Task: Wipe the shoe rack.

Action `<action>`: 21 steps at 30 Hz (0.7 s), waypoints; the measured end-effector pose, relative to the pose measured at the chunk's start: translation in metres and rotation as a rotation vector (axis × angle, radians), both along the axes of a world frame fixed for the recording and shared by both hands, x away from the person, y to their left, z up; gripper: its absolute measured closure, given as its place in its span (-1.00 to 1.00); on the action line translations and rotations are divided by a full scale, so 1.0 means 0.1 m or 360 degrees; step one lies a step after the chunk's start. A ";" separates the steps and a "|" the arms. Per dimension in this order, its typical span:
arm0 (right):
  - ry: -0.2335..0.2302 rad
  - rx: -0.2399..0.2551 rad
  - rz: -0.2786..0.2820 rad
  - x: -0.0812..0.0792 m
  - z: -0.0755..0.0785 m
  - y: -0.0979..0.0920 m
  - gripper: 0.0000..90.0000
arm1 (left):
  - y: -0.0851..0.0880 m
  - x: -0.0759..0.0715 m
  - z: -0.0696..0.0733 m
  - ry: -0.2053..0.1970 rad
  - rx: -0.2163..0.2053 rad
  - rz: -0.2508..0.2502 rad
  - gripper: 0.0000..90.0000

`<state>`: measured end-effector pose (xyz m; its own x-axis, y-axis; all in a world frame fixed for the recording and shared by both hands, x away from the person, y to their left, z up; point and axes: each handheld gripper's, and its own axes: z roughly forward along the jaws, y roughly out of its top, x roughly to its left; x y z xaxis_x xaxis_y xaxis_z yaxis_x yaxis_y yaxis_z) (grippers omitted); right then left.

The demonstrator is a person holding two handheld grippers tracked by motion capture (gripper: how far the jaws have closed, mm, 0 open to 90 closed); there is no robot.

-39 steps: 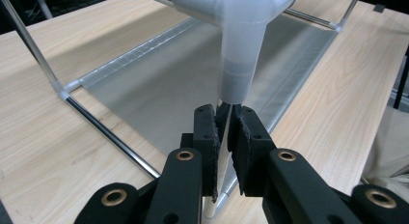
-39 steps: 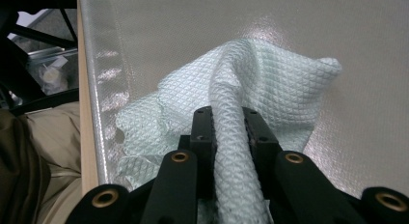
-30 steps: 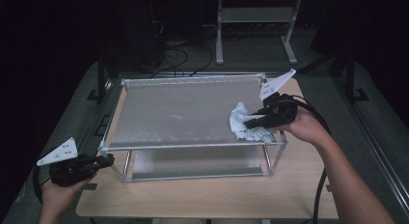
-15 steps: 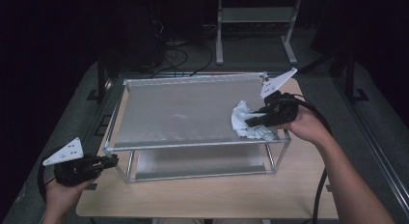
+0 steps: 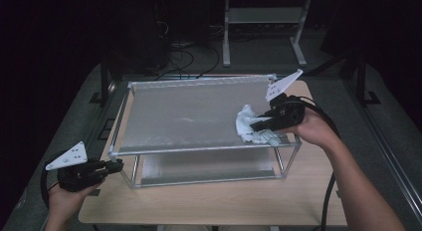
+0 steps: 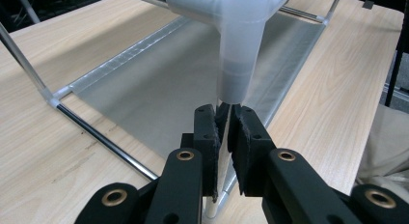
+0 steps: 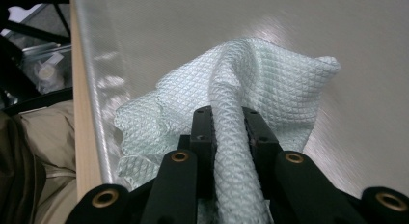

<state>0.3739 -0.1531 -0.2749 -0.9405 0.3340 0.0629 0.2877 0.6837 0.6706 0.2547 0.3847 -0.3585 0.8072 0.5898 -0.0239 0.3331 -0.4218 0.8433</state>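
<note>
High view, table: a pale wooden table [image 5: 214,203] sits in a dark room and carries everything else.
Rack: a two-tier rack [image 5: 199,151] of thin metal tubes with clear corner joints stands on the table, its long axis running across the picture from left to right.
Top shelf: a grey, slightly shiny sheet [image 5: 184,116] spans the upper frame of the rack.
Lower shelf: a like sheet [image 6: 159,79] lies just above the wood and is seen from close by in the left gripper view.
Cloth: a white, waffle-textured cloth [image 5: 251,127] lies bunched on the top shelf near its right front corner, part of it hanging over the front tube; in the right gripper view the cloth [image 7: 251,93] rises in a ridge that runs straight along the jaws, away from the camera.
Right gripper: the right gripper [image 5: 256,125] comes in from the right and points left across the shelf; its jaws are pressed onto a rolled fold of the cloth, which fills the narrow gap between the pads.
Left gripper: the left gripper [image 5: 117,165] is held at the rack's front left corner and points right; in the left gripper view its jaws stand almost together, pinching the thin upright tube [image 6: 223,137] just below the clear corner joint [image 6: 236,45].
Writing: no brand, label or lettering can be read on the rack, the cloth or the grippers.
</note>
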 end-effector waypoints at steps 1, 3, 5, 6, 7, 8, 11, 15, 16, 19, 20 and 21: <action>-0.0001 0.0010 -0.0019 0.00 0.00 -0.03 0.71 | -0.01 0.00 0.00 0.0000 0.0006 -0.0003 0.80; -0.0019 0.0020 -0.0019 -0.02 -0.01 -0.02 0.71 | -0.01 0.01 0.00 0.0000 0.0003 -0.0003 0.80; -0.0007 0.0053 0.0015 -0.04 -0.03 0.03 0.71 | 0.00 0.01 0.00 0.0002 -0.0006 -0.0002 0.80; -0.0005 0.0047 0.0026 -0.03 -0.03 0.05 0.71 | 0.00 0.01 -0.01 0.0004 -0.0010 -0.0003 0.80; 0.0004 0.0058 0.0028 -0.02 -0.02 0.03 0.71 | 0.00 0.01 0.00 0.0003 -0.0005 -0.0002 0.80; 0.0014 0.0059 0.0020 -0.02 -0.02 -0.01 0.71 | -0.01 0.01 0.00 0.0001 0.0000 -0.0002 0.80; 0.0007 0.0045 -0.0021 -0.03 -0.02 -0.11 0.71 | -0.02 0.01 0.01 0.0000 0.0012 -0.0004 0.80; -0.0008 0.0051 0.0012 -0.07 -0.02 -0.02 0.71 | -0.02 0.02 0.00 0.0002 0.0001 -0.0001 0.80; -0.0014 0.0038 0.0029 -0.08 -0.01 0.01 0.71 | -0.02 0.01 0.00 0.0002 0.0000 -0.0001 0.80; 0.0000 0.0020 0.0028 -0.06 0.00 -0.04 0.71 | -0.01 0.01 0.00 0.0003 0.0005 -0.0009 0.80; 0.0004 0.0017 0.0008 -0.05 0.00 -0.10 0.71 | -0.01 0.01 0.00 0.0002 0.0003 -0.0012 0.80; -0.0002 0.0012 -0.0027 -0.06 0.00 -0.18 0.71 | -0.01 0.01 0.00 0.0002 -0.0001 -0.0014 0.80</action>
<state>0.3683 -0.1708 -0.2752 -0.9346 0.3497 0.0645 0.2987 0.6738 0.6759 0.2559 0.3836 -0.3586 0.8125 0.5825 -0.0255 0.3305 -0.4241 0.8431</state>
